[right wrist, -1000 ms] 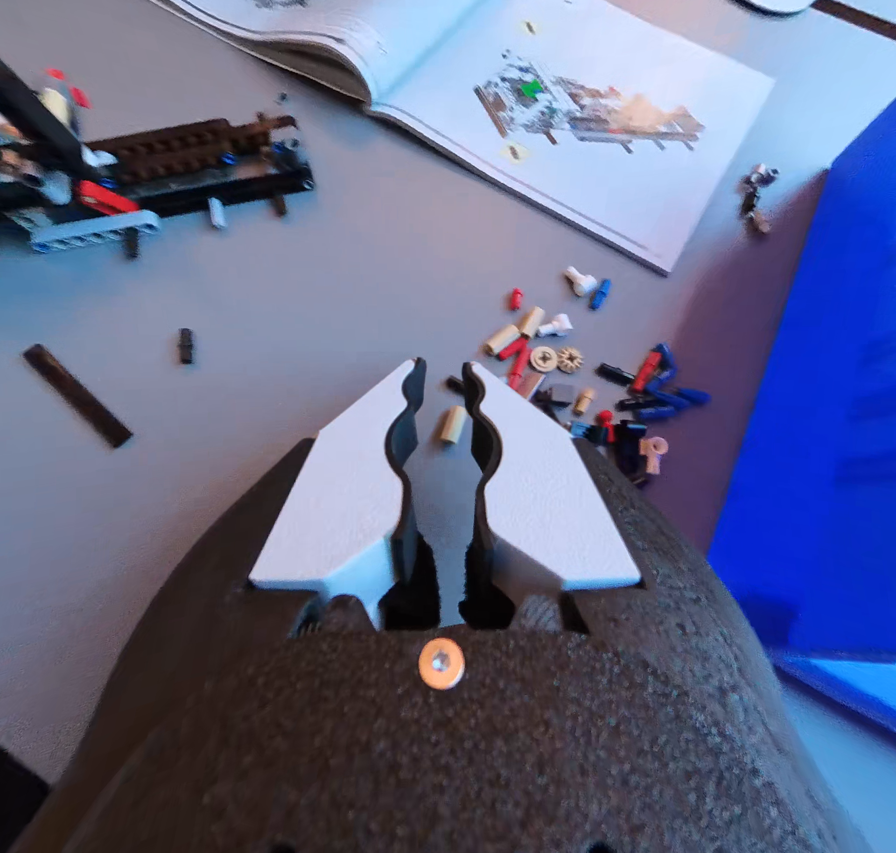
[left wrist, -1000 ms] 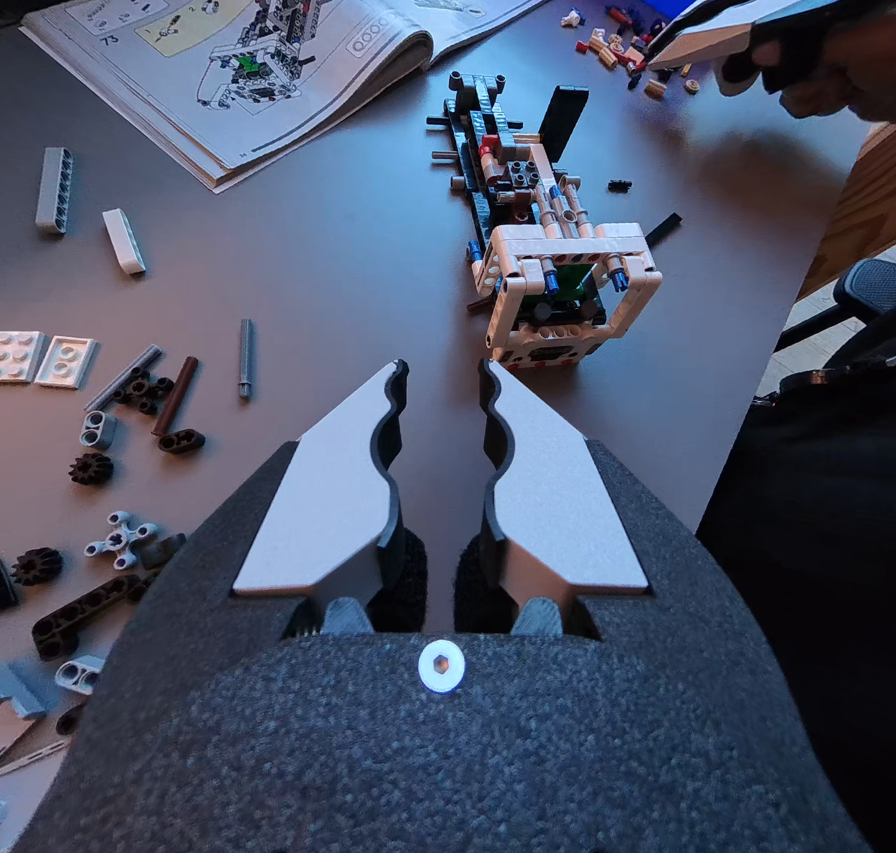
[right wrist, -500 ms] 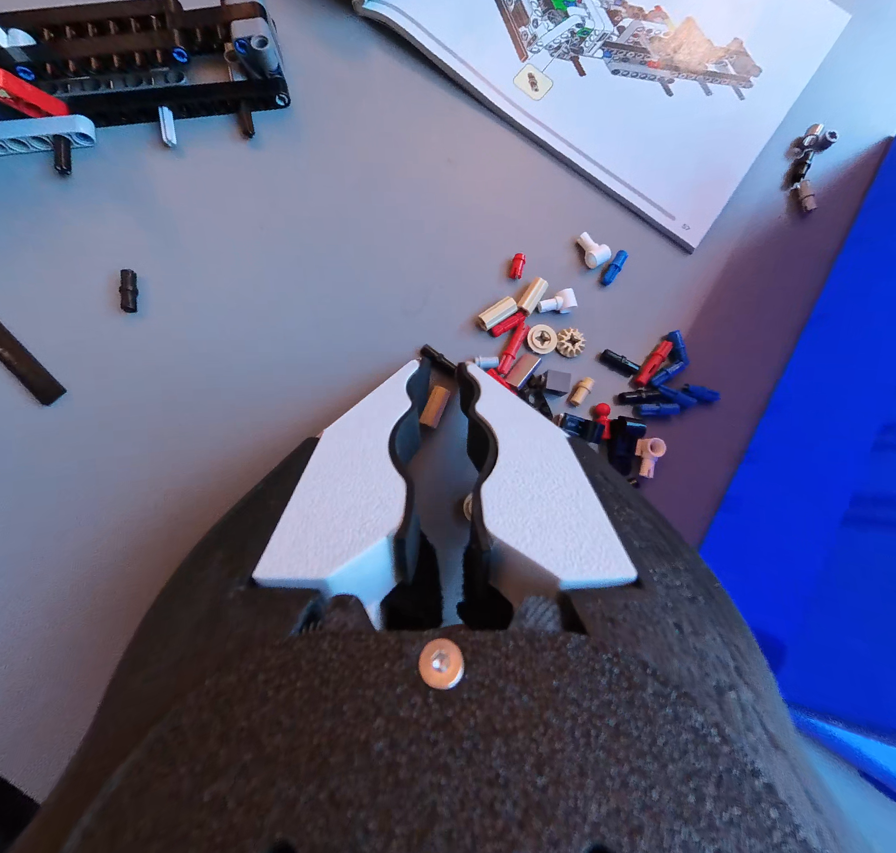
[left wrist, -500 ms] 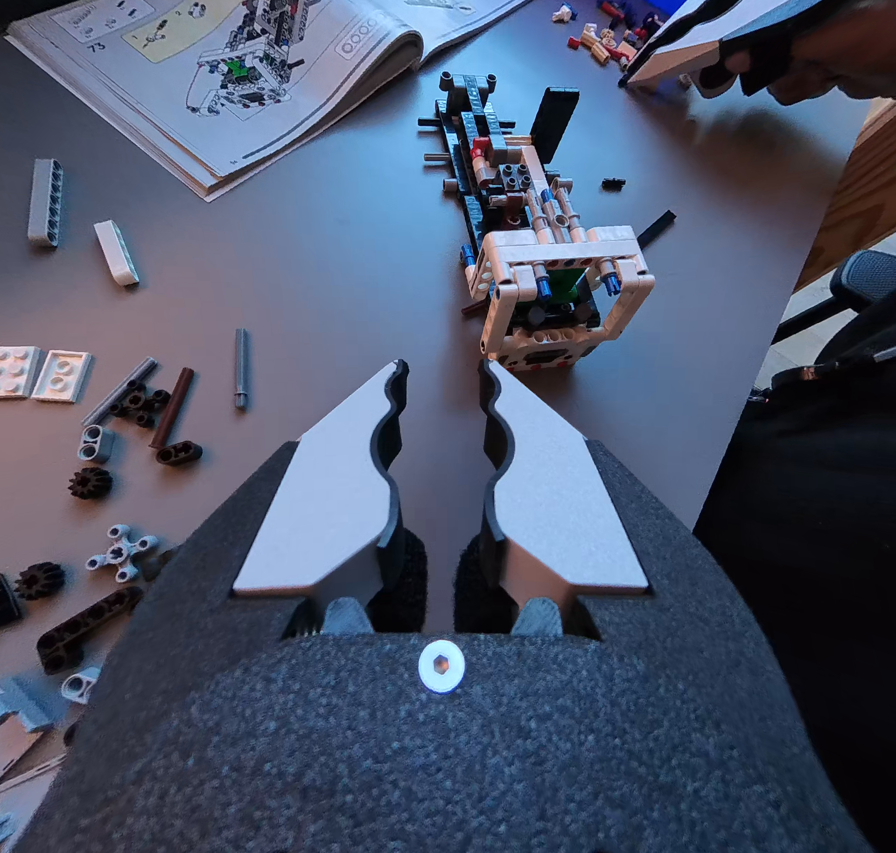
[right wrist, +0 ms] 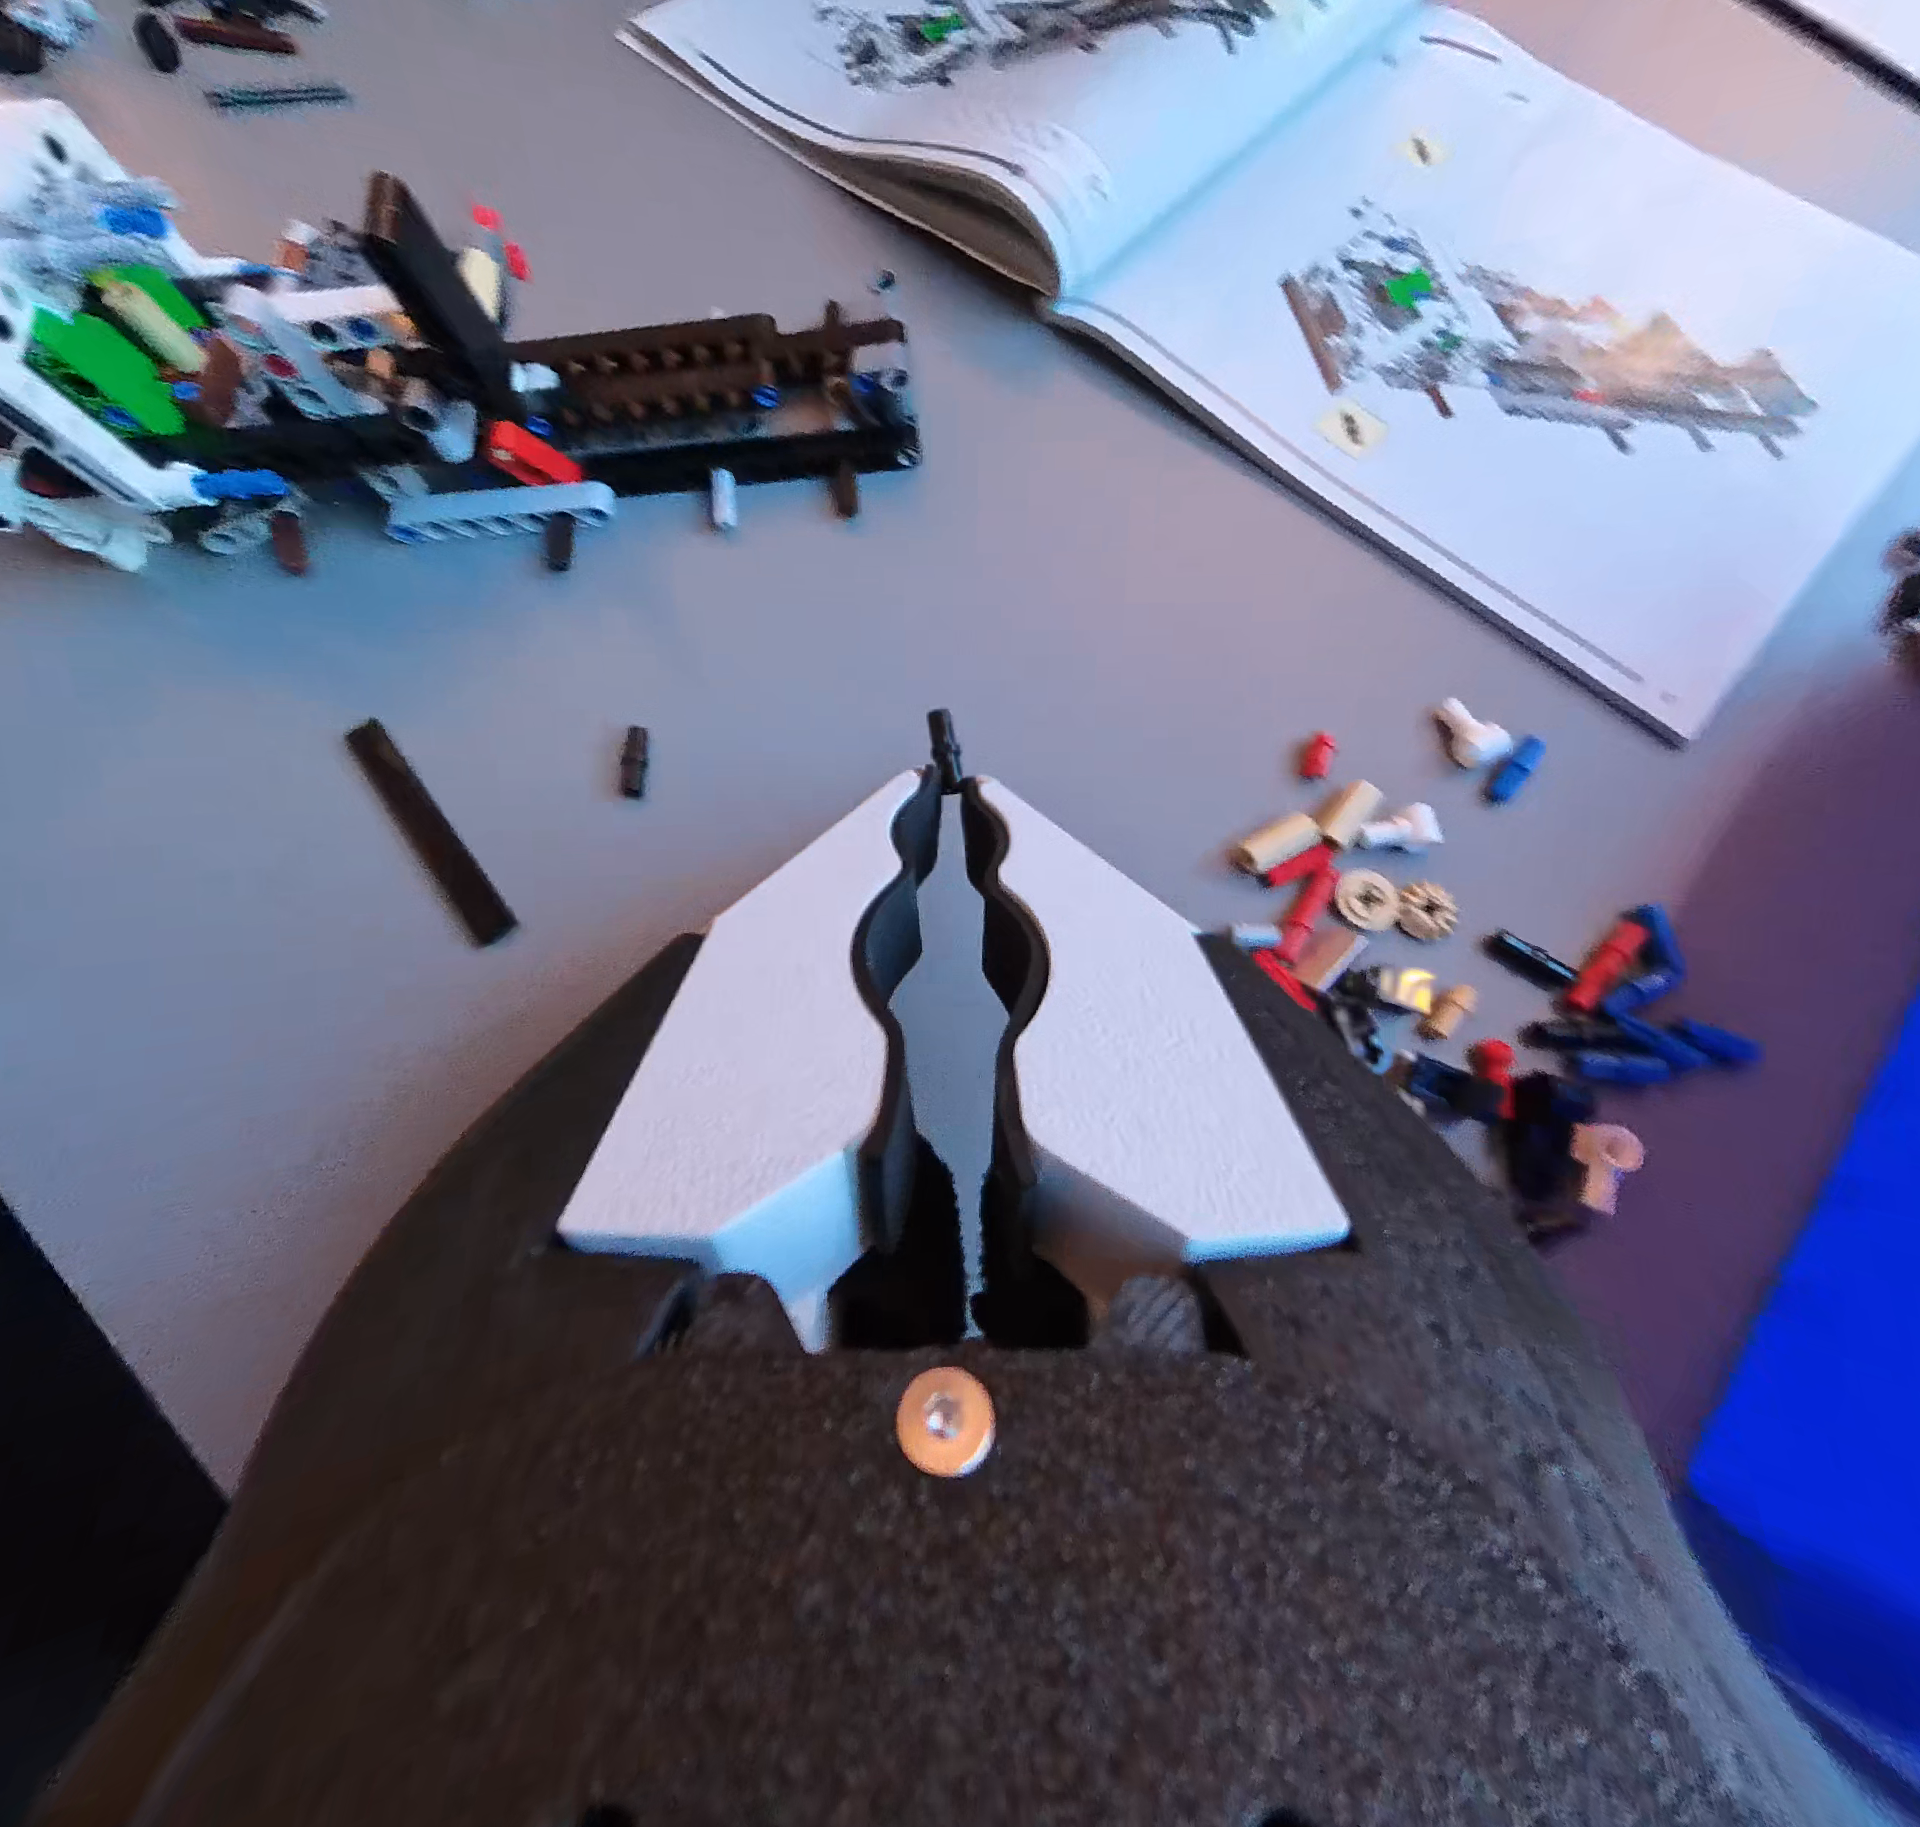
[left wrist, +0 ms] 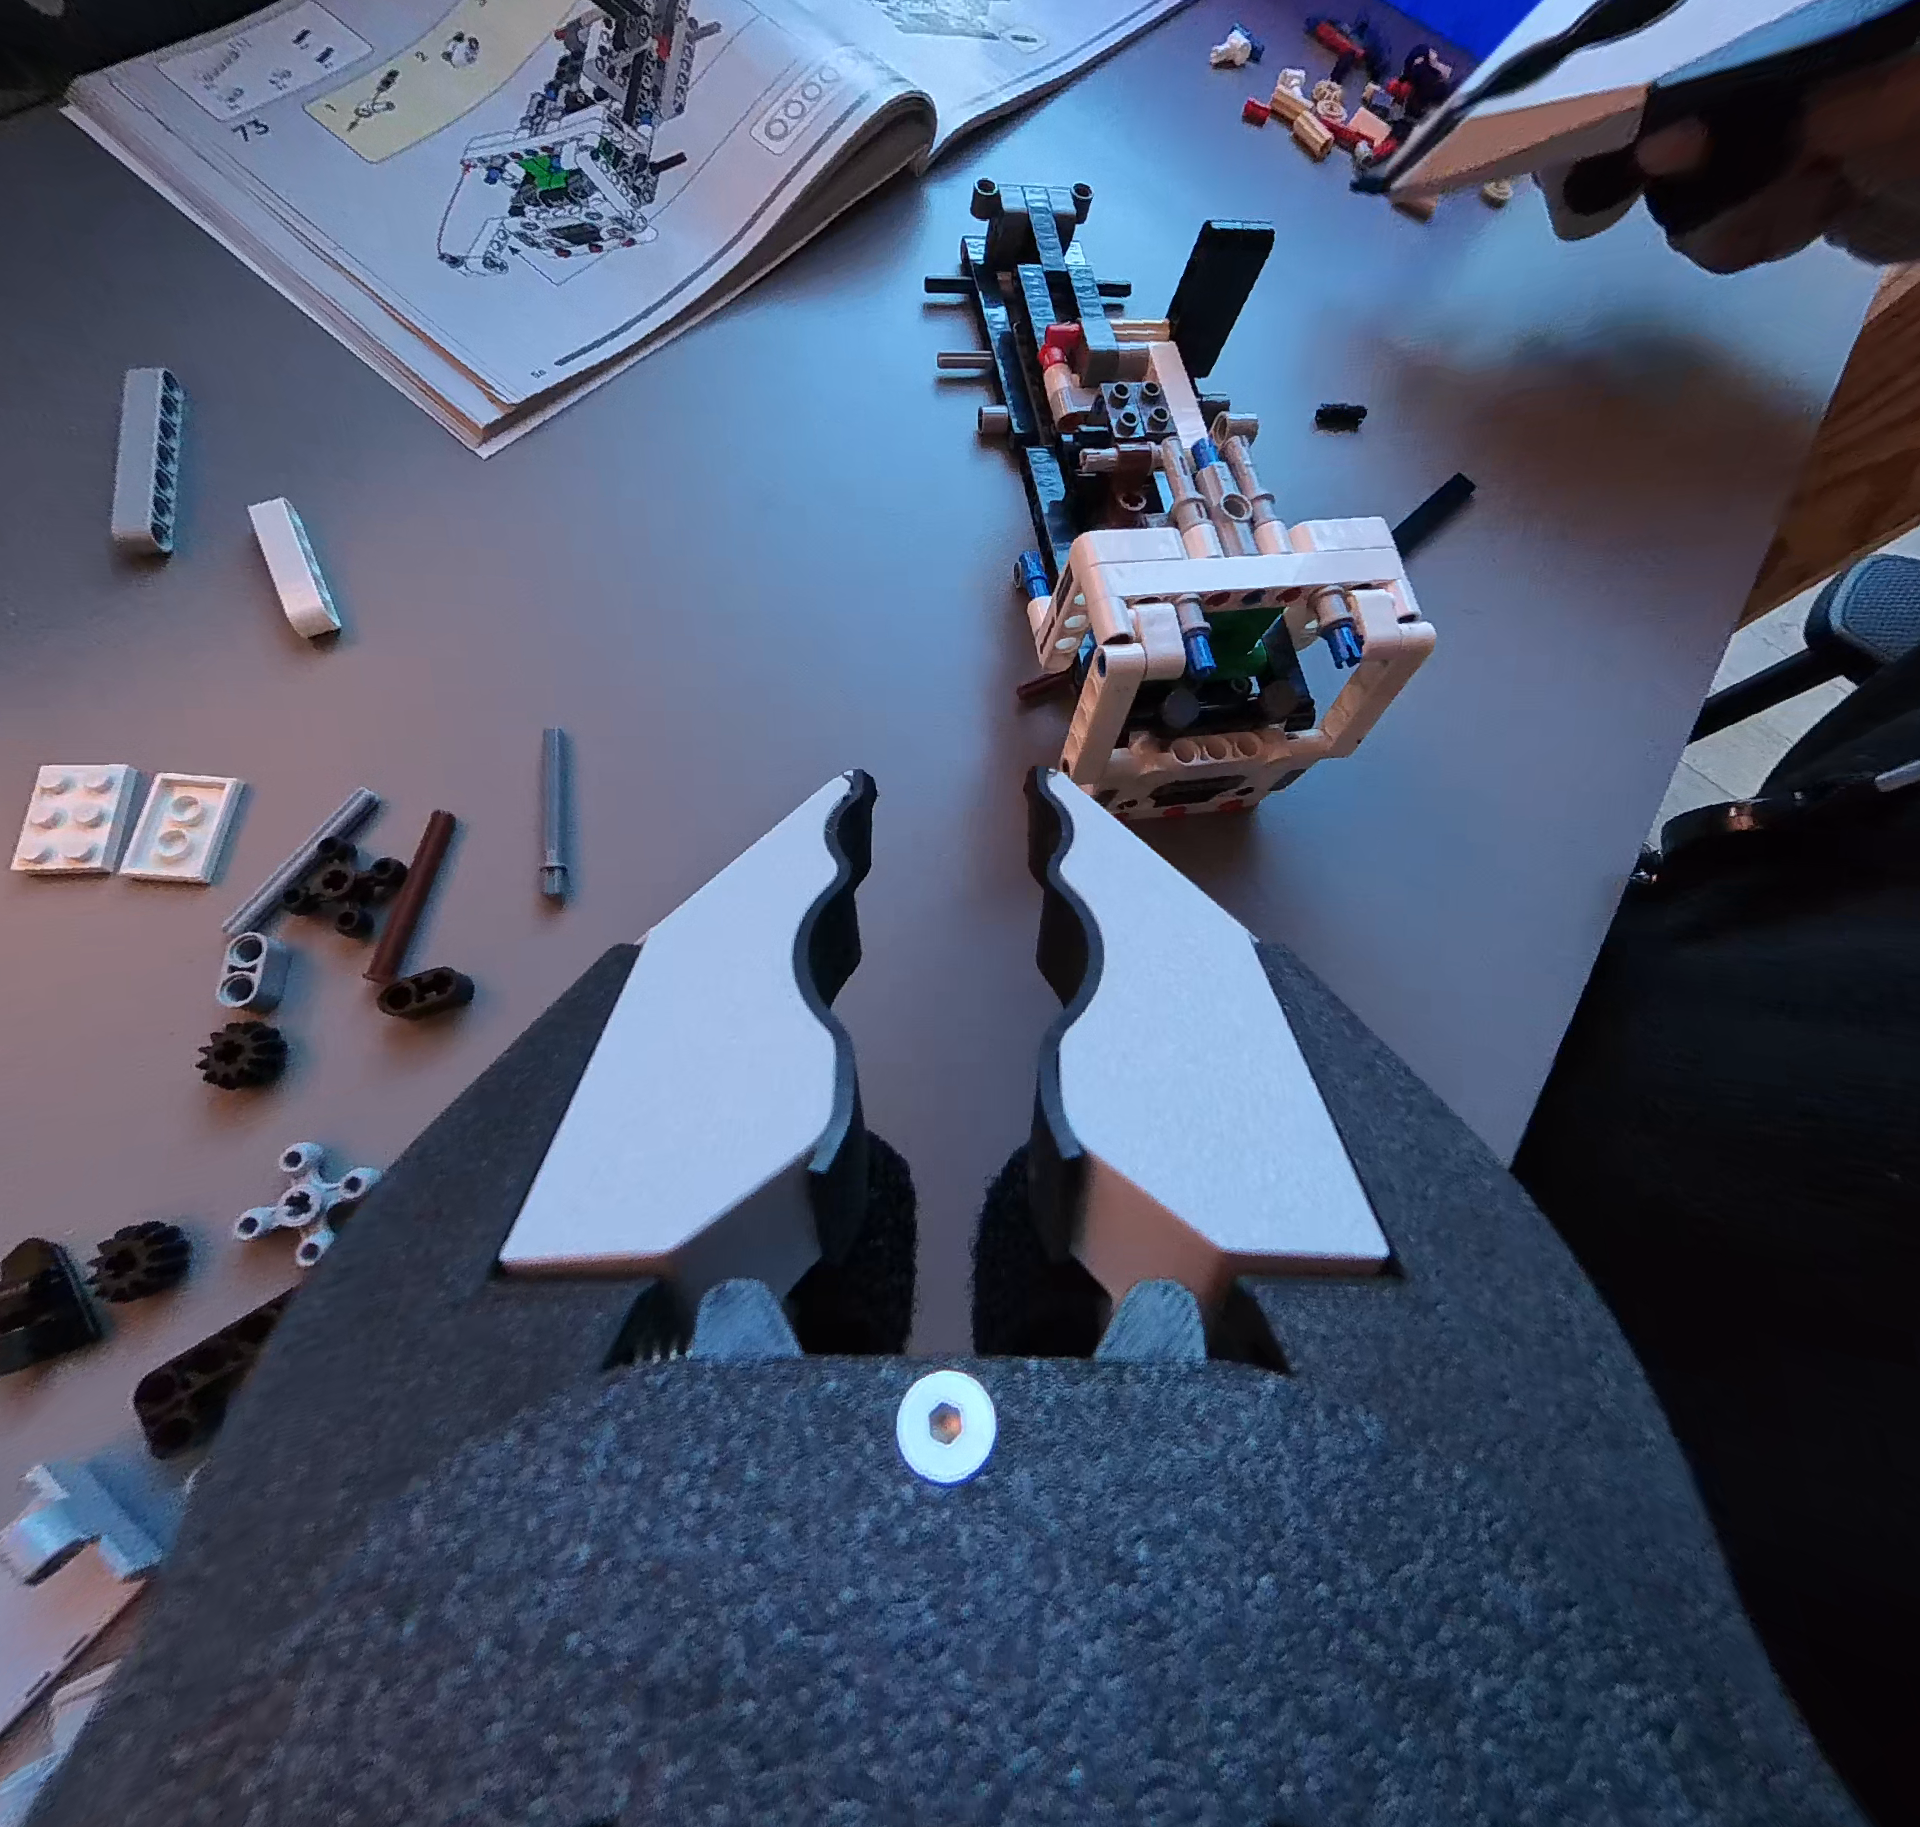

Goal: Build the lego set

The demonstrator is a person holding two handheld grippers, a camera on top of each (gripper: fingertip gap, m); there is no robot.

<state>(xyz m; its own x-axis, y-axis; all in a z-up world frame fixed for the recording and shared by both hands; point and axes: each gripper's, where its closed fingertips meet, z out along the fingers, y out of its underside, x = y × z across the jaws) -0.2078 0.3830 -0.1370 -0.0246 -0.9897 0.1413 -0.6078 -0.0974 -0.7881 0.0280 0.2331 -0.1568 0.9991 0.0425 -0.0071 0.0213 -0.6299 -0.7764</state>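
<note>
The partly built lego model [left wrist: 1174, 530], a long dark frame with a white cab end, lies on the dark table ahead of my left gripper [left wrist: 951, 801], which is open and empty just short of the cab. The model also shows in the right wrist view [right wrist: 312, 395] at the far left. My right gripper [right wrist: 948, 785] is shut on a small black pin [right wrist: 943, 738] that sticks out past its tips, held above the table. It also shows in the left wrist view [left wrist: 1621, 84] at the top right, over the pile of small pins [left wrist: 1340, 115].
An open instruction booklet [left wrist: 582, 136] lies at the back. Loose grey, white and black parts [left wrist: 312, 904] lie left of my left gripper. A pile of small coloured pins [right wrist: 1455, 946], a black strip [right wrist: 431, 832] and a loose black pin [right wrist: 634, 761] lie near my right gripper. A blue surface [right wrist: 1839, 1310] is at right. Spacing between my two grippers at the tips: around 30 cm.
My right gripper closed on a black pin from the pile, lifted and swung left toward the model. My left gripper stayed open and hardly moved.
</note>
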